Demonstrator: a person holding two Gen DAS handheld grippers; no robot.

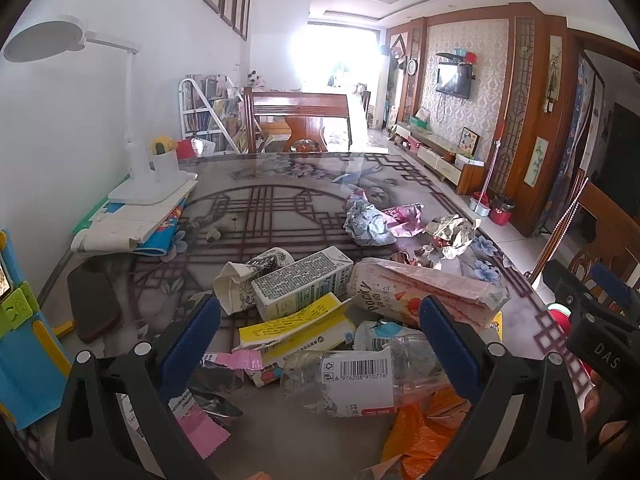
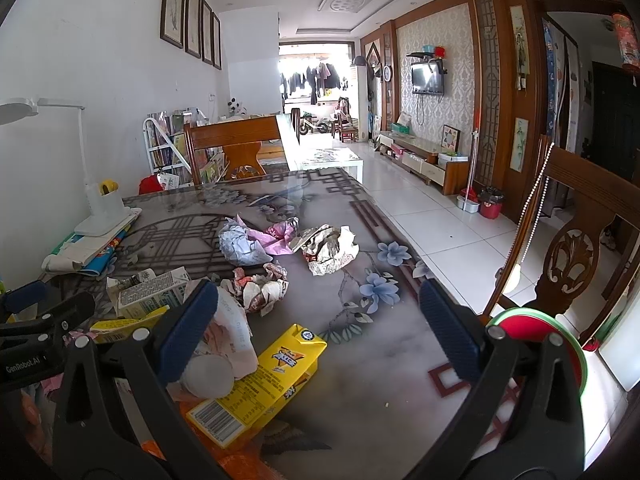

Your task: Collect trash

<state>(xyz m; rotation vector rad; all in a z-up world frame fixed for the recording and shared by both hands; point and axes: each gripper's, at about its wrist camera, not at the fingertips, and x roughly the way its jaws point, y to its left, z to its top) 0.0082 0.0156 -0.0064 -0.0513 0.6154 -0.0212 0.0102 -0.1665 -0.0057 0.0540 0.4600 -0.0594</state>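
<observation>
Trash lies scattered on the glass-topped table (image 1: 280, 208). In the left wrist view my left gripper (image 1: 320, 324) is open and empty above a pile: a crushed clear plastic bottle (image 1: 360, 376), a pink Pocky box (image 1: 424, 292), a white milk carton (image 1: 304, 284), a flattened yellow carton (image 1: 296, 326) and a crumpled paper cup (image 1: 244, 276). In the right wrist view my right gripper (image 2: 316, 316) is open and empty over a yellow drink carton (image 2: 264, 380). Crumpled paper balls (image 2: 332, 248) lie farther back. The left gripper's body (image 2: 40, 332) shows at the left edge.
A white desk lamp (image 1: 140, 168) stands on books (image 1: 128, 224) at the table's left. A dark phone (image 1: 94, 304) lies near the left edge. An orange plastic bag (image 1: 420, 436) lies at the front. Wooden chairs stand at the far end (image 1: 300, 116) and right (image 2: 572, 248).
</observation>
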